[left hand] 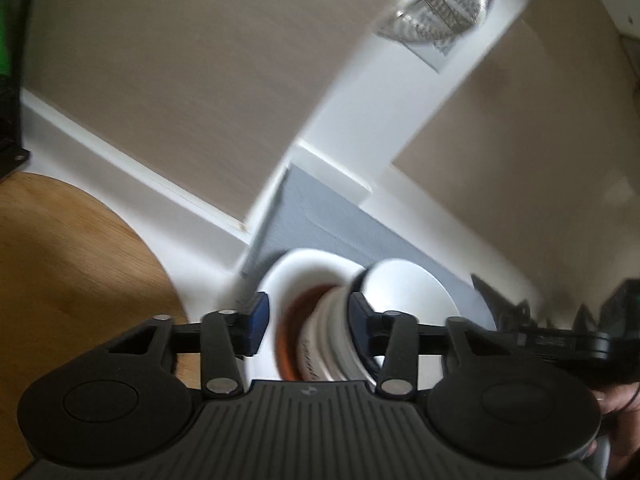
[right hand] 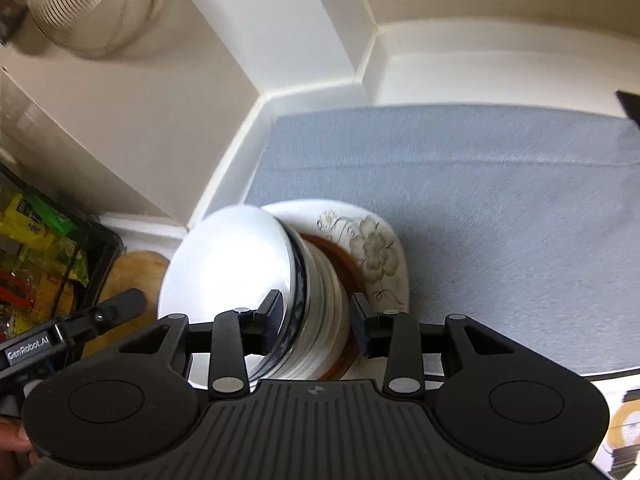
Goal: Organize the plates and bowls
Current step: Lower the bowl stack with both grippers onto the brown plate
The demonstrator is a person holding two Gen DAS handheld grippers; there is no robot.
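Note:
A stack of dishes [right hand: 320,304] is tipped on its edge over the grey mat [right hand: 500,200]: a white bowl [right hand: 228,264] with a dark blue rim, several white plates, a brown plate [right hand: 344,264] and a flower-patterned plate [right hand: 376,248]. My right gripper [right hand: 316,324] is shut on the stack, one finger inside the bowl and the other against the brown plate. In the blurred left wrist view the same stack [left hand: 320,320] sits between the blue pads of my left gripper [left hand: 308,320], which looks shut on it from the opposite side. The right gripper's body [left hand: 560,340] shows at the right there.
White walls and a ledge meet in a corner behind the mat. A wooden board [left hand: 60,260] lies to the left. A wire-mesh strainer [right hand: 92,4] hangs above, and a black rack of packets [right hand: 40,248] stands at the left. A hand [left hand: 616,404] holds the right gripper.

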